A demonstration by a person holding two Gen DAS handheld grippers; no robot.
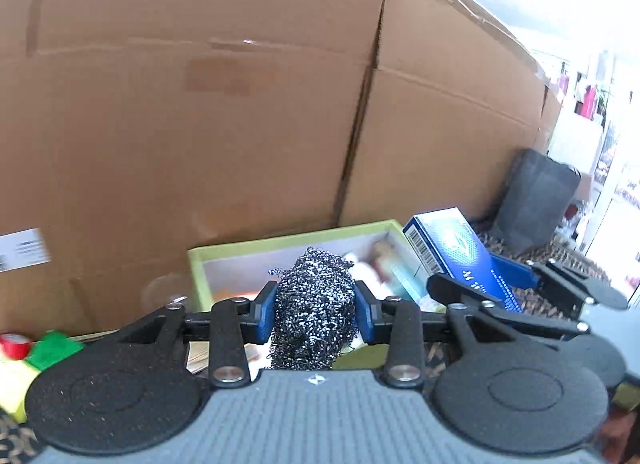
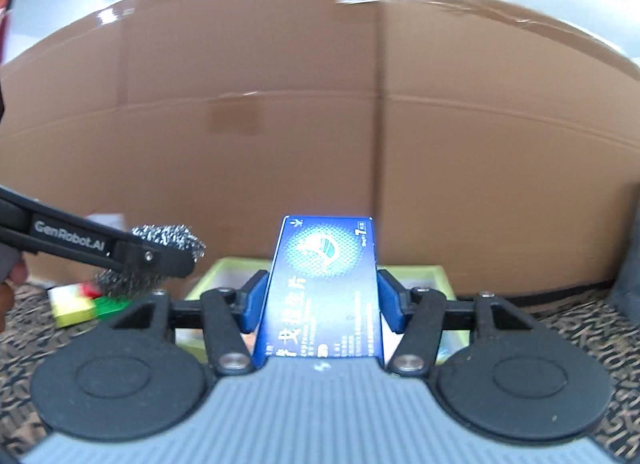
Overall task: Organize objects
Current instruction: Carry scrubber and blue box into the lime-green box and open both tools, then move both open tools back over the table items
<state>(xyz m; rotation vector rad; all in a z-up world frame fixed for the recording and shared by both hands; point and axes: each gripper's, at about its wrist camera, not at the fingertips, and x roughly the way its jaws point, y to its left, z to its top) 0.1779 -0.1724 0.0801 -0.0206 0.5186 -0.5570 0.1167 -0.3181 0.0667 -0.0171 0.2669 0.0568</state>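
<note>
Cardboard boxes (image 2: pixel 320 124) are filling the far side of the scene, standing behind a dark patterned carpet (image 2: pixel 580 328). On that carpet a lime-green tray (image 1: pixel 280 245) is sitting with blurred items inside, possibly small bottles. The left gripper (image 1: pixel 314 310) is squeezing a steel wool scrubber (image 1: pixel 314 312) between its blue pads, holding it above the tray's near edge. The right gripper (image 2: pixel 322 300) is clamping a blue carton (image 2: pixel 324 288) upright by its side edges, hanging just right of the scrubber. Yellow and green sponges (image 2: pixel 84 306) are lying on the carpet left of the tray.
</note>
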